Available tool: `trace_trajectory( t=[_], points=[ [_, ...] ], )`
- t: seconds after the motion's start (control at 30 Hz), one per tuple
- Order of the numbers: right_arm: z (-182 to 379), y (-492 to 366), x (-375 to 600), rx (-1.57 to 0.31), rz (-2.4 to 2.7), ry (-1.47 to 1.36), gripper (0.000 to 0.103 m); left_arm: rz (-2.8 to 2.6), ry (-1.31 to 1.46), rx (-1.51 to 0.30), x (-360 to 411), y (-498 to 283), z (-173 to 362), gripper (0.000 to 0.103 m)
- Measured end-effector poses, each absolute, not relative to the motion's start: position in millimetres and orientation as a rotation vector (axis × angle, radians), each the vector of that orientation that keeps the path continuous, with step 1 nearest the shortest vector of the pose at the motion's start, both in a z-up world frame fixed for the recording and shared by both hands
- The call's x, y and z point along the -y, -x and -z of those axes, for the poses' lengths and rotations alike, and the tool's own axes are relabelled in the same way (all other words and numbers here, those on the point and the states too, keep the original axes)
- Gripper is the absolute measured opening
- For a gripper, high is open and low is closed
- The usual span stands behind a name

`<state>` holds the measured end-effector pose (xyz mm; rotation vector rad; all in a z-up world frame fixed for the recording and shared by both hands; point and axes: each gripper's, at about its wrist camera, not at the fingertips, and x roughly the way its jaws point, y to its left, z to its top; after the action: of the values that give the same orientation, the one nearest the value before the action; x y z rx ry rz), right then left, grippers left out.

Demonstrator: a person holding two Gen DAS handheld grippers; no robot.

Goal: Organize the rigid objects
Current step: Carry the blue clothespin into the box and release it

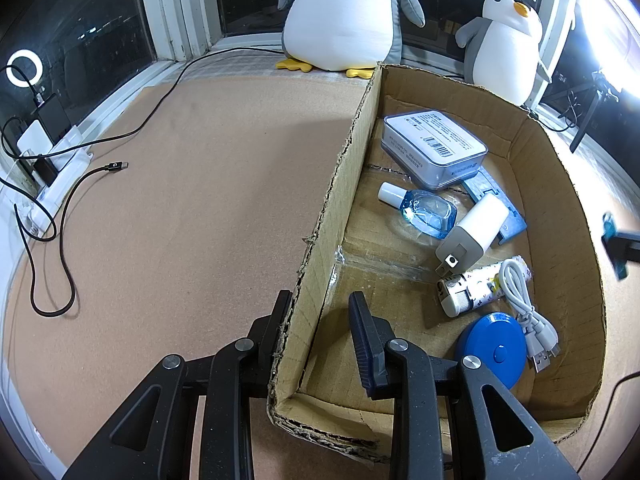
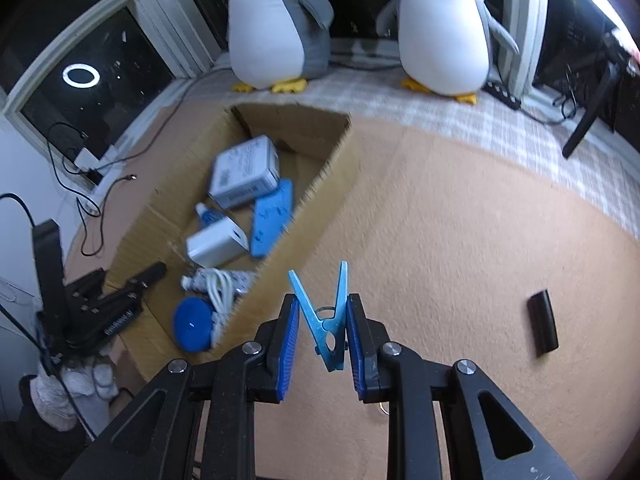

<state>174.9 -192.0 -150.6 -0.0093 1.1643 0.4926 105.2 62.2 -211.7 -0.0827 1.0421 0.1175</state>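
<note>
Pinching blue plastic clothespin [image 2: 326,320] w/ right gripper [image 2: 323,334], corrugated cardboard box [image 2: 316,196] beside.

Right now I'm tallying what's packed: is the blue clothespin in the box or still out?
Out. The clothespin sits between the right gripper's fingers above the mat, outside the cardboard box.

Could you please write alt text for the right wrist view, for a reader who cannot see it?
The right tongs hold a light blue clothespin above a tan mat. To their left sits an open cardboard box holding a white charger, a blue disc and other small items. A small black object lies on the mat to the right; two plush penguins stand behind.
</note>
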Motion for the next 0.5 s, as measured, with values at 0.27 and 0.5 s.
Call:
trace_trajectory(
  t=[0.27, 0.5],
  points=[
    [128, -202, 141, -1.085, -0.516, 0.025, 0.021, -0.117, 0.083, -1.043, -63, -105, 212, 0.030],
    [138, -225, 109, -1.084, -0.508, 0.079, 0.021, -0.117, 0.085, -1.042, -63, -105, 212, 0.030]
  ],
)
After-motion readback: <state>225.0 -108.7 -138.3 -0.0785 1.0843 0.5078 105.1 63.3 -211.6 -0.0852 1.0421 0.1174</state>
